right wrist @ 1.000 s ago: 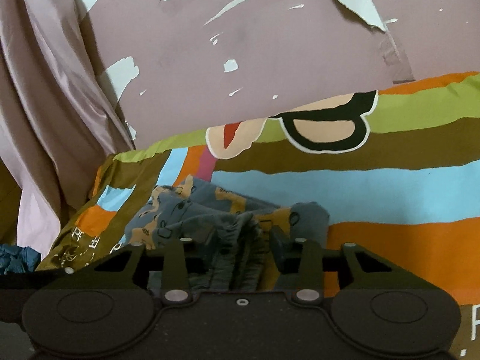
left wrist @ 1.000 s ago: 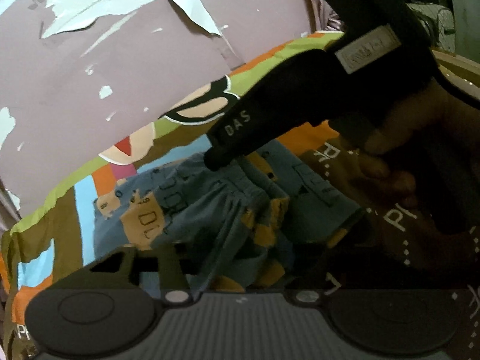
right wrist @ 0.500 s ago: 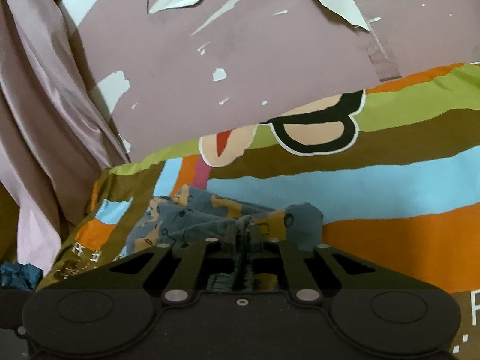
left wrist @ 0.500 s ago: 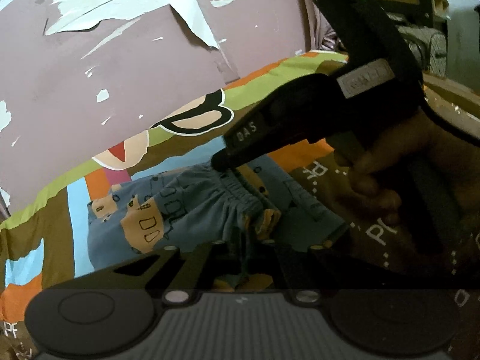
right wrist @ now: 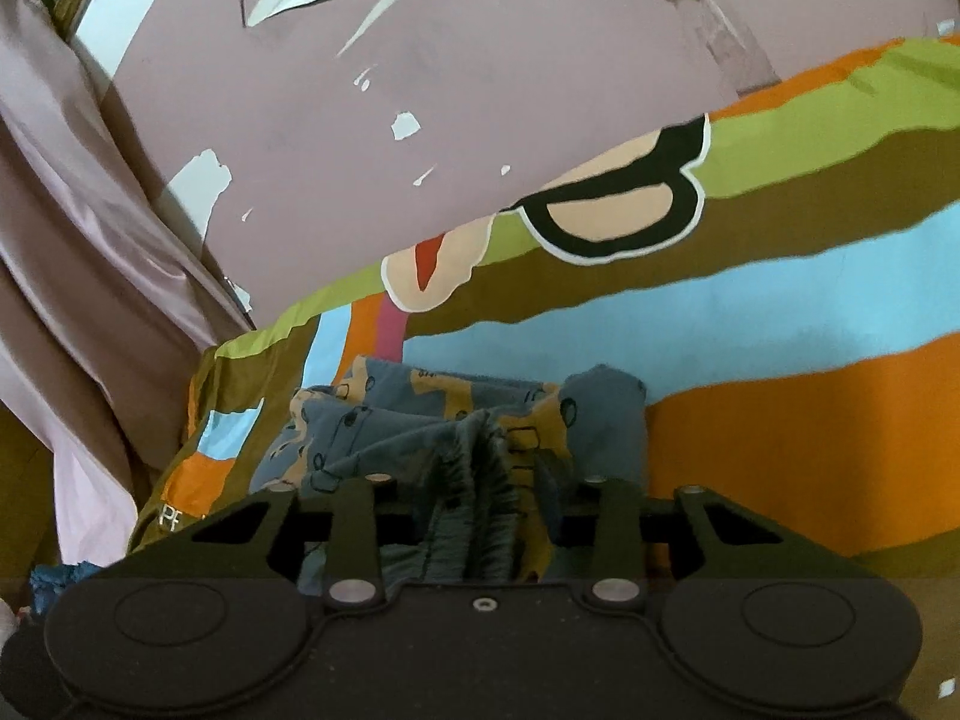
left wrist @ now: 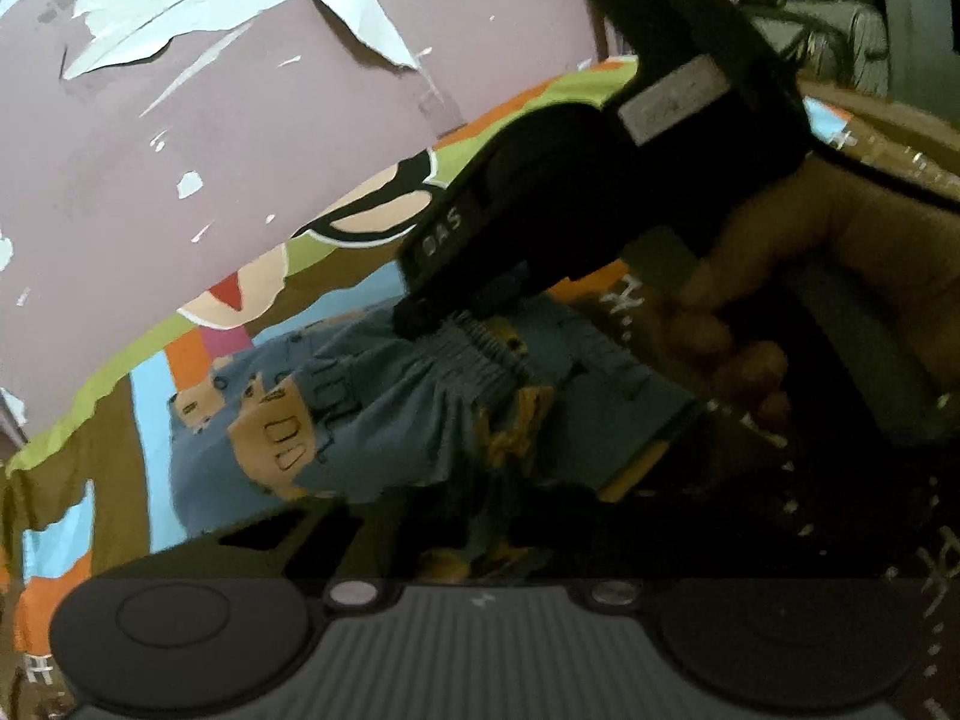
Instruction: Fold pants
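Note:
Small blue-grey pants (left wrist: pixel 372 414) with orange print lie bunched on a striped bedsheet (left wrist: pixel 150 414). In the left wrist view the right gripper (left wrist: pixel 420 318) reaches in from the upper right, its tip on the elastic waistband (left wrist: pixel 480 354). My left gripper (left wrist: pixel 474 516) sits low over the pants' near edge; its jaws are dark and hard to read. In the right wrist view the right gripper (right wrist: pixel 480 480) has its fingers (right wrist: pixel 354 516) spread apart, with the gathered waistband (right wrist: pixel 480 468) of the pants (right wrist: pixel 360 420) standing between them.
A mauve wall (right wrist: pixel 420 90) with peeling paint rises behind the bed. A pink curtain (right wrist: pixel 78 300) hangs at the left in the right wrist view. The sheet (right wrist: pixel 780 408) spreads to the right. Blue cloth (right wrist: pixel 54 582) lies at the lower left.
The right gripper's fingers closed on the waistband half a second ago and have spread apart again. The left gripper's fingers closed in over the pants' near edge.

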`<state>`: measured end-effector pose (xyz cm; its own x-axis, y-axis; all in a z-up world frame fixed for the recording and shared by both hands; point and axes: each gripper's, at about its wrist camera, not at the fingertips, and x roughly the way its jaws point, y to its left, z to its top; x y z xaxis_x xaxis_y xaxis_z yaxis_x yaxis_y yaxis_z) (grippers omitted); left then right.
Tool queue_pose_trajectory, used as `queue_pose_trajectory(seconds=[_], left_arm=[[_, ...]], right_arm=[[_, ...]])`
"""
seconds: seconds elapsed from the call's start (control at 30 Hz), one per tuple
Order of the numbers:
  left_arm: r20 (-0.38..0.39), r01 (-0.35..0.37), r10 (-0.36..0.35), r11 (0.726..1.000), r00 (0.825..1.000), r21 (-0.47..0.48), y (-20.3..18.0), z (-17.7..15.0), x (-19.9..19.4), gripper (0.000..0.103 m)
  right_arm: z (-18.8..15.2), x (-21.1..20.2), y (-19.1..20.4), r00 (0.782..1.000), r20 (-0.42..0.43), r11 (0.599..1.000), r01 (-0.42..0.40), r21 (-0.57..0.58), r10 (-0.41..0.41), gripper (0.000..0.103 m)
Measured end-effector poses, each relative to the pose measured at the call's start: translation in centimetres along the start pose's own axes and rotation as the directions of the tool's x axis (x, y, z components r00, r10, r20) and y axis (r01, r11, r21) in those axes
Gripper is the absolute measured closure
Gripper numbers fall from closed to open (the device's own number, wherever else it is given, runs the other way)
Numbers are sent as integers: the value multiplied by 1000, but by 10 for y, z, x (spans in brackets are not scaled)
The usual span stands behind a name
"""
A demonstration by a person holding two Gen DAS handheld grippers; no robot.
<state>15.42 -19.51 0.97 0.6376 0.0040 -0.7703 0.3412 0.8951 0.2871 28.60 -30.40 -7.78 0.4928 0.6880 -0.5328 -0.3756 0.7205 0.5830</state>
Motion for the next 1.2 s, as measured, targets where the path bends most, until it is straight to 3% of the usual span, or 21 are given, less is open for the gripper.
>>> queue_pose_trajectory(seconds=[0.07,0.13,0.3,0.47,0.7,0.8,0.83,0.87,0.9,0.93,0.97,1.07,1.17,1.2], left_arm=[[-2,6,-6,1000,1000,-27,3,0,0,100],[2,10,-10,999,1000,-52,6,0,-2,101],[35,49,-45,991,998,-123,15,5,-15,101],[89,136,-123,976,988,-171,21,13,-30,101],[64,207,-201,974,977,-98,-2,9,-10,100],[27,235,-234,963,972,-132,0,5,-2,91],[36,243,-240,959,970,-144,2,4,-5,80],[46,252,-247,956,968,-150,4,4,-7,58],[63,256,-248,953,967,-163,8,3,-12,48],[86,259,-247,949,965,-179,13,1,-18,38],[111,264,-246,946,963,-190,19,-1,-23,38],[149,216,-183,945,972,-245,36,-5,-32,32],[137,132,-87,922,987,-365,58,-11,-32,18],[118,107,-65,911,991,-398,64,-13,-30,18]], right_arm=[[-1,-1,0,1000,10,1000,-7,7,7,91],[-1,-3,3,1000,24,1000,-6,1,6,93],[7,-18,11,999,46,1000,-12,-7,12,93],[16,-47,14,997,76,1000,-5,-26,7,93],[13,-49,-2,991,-13,990,130,-59,-131,92],[5,-39,-7,985,-36,984,166,-68,-169,77],[4,-41,-5,981,-18,978,189,-83,-191,67],[4,-45,-3,979,10,973,203,-107,-203,60],[5,-50,0,977,36,968,214,-131,-211,55],[6,-56,5,971,76,959,235,-158,-226,42],[6,-62,9,964,123,949,257,-184,-237,29],[5,-71,18,944,211,922,303,-240,-255,4],[-1,-69,27,924,245,882,361,-302,-294,1],[-3,-67,30,921,242,868,374,-325,-306,1]])
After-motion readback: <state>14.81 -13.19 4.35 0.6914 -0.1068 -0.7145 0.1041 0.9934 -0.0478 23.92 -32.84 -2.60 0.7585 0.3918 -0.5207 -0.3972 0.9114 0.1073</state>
